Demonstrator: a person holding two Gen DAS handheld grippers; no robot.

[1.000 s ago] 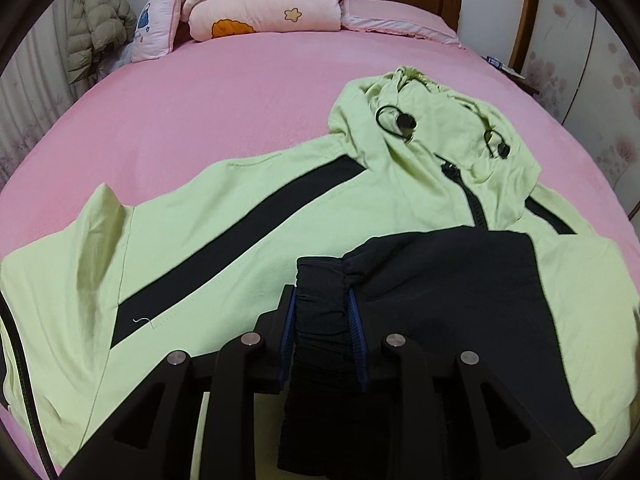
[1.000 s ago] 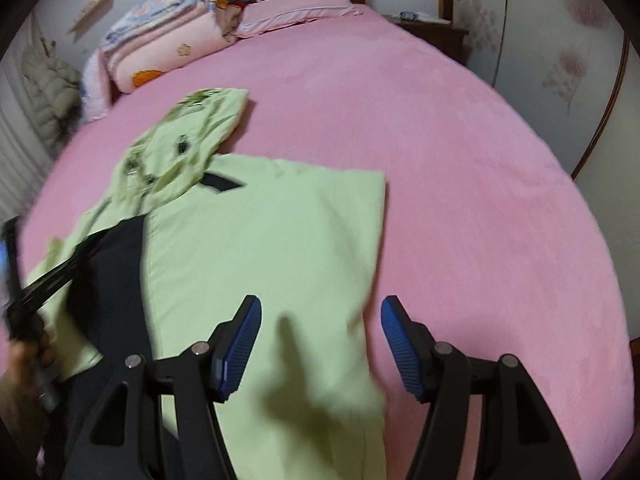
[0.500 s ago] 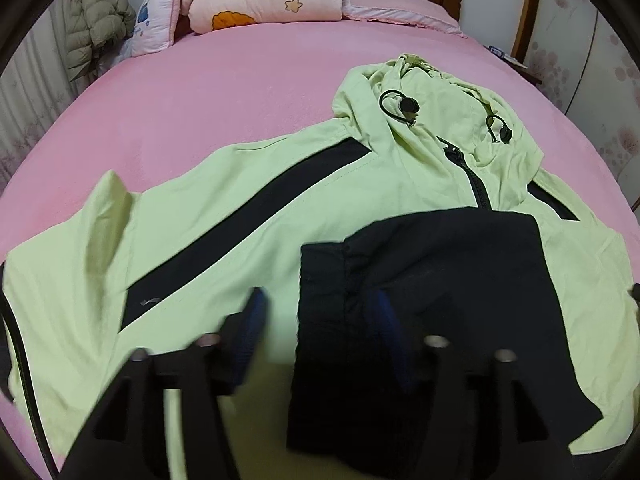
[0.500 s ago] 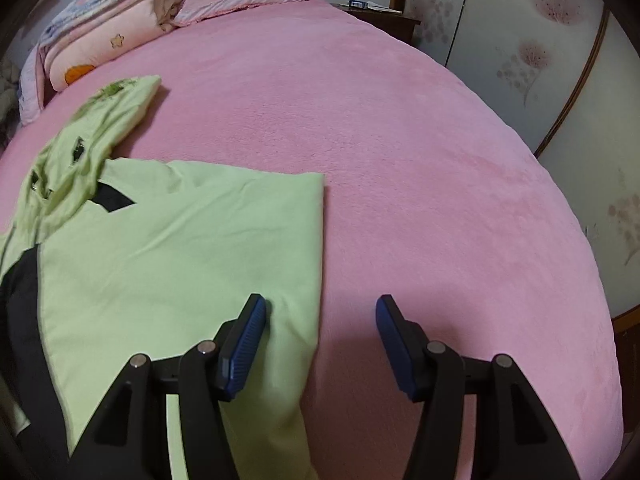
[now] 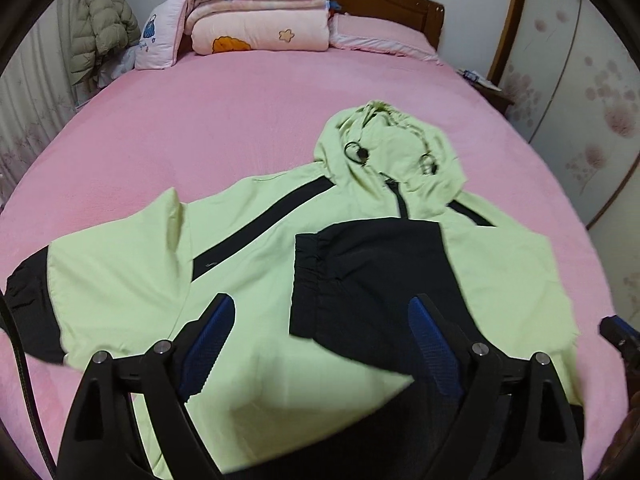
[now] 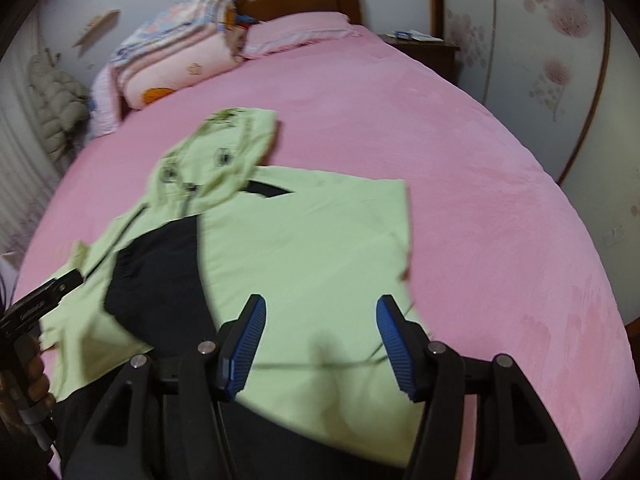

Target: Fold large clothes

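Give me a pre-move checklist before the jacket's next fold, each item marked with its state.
1. Left gripper clear of the black cuff: ok, jaws opening, nothing pinched.
2. Right gripper empty: ok, open above the green jacket.
3. One sleeve folded across the chest: ok.
4. Other sleeve folded in: not ok, spread on the pink bed.
5. Hood flat: not ok, bunched.
6. Hem straight: cannot tell.

The hooded jacket is thin, matt woven cloth, pale green with black panels, its black cuff gathered and crinkled; the bed wears a soft, fuzzy pink cover with a faint nap; the far headboard is glossy brown wood; the folded quilts look padded and soft; each claw is matt black plastic with ribbed blue pads and small bright metal pins.
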